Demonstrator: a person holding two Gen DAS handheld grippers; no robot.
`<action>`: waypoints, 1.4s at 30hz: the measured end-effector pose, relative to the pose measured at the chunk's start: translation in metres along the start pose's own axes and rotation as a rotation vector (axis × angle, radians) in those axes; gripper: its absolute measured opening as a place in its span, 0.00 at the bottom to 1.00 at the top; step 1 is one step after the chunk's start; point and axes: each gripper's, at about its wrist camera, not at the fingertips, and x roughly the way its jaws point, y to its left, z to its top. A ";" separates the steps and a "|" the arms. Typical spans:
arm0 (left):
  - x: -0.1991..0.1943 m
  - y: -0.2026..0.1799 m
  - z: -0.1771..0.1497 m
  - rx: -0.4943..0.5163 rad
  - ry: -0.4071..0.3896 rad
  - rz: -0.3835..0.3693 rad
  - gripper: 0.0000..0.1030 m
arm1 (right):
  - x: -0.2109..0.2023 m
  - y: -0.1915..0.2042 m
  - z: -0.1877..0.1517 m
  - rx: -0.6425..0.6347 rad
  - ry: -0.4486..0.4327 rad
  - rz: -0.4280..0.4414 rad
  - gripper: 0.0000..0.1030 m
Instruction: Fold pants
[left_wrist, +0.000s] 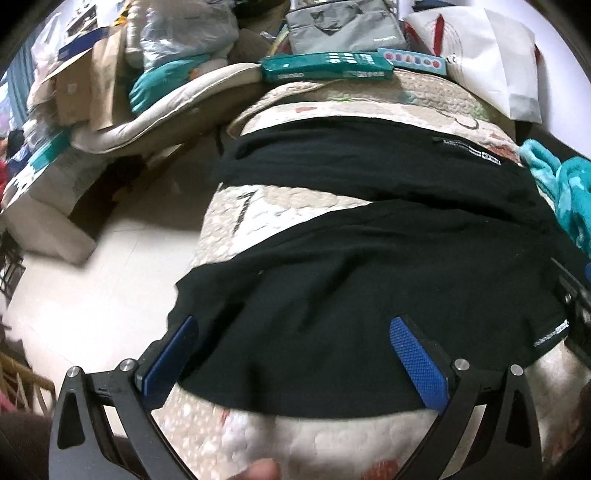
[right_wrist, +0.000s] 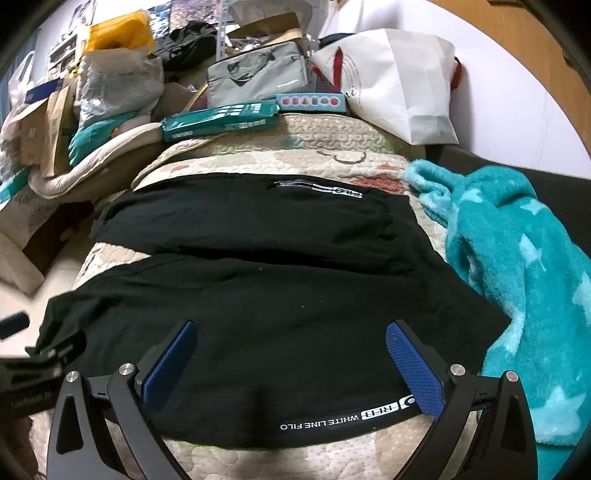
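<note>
Both my left gripper (left_wrist: 291, 354) and right gripper (right_wrist: 291, 350) hang with jaws spread wide over the near leg of the black pants (right_wrist: 258, 295), which lie crosswise on the quilted mat (right_wrist: 332, 155), waist rightward, nearer my right gripper.

Black pants (right_wrist: 258, 295), unfolded
Spread flat across a quilted bed, legs parted in a V, white-lettered waistband nearest.

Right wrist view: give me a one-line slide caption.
Open right gripper over the near leg of black pants spread on a quilt, teal blanket beside.
</note>
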 end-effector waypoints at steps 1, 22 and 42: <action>-0.005 0.001 -0.002 -0.005 0.002 0.002 1.00 | 0.000 -0.005 0.001 0.023 0.006 0.007 1.00; 0.022 -0.010 -0.051 -0.024 0.225 0.013 1.00 | -0.047 -0.040 0.013 0.186 -0.076 0.083 1.00; -0.024 0.007 -0.002 0.008 0.038 -0.089 0.97 | -0.053 -0.032 0.022 0.091 -0.116 0.091 1.00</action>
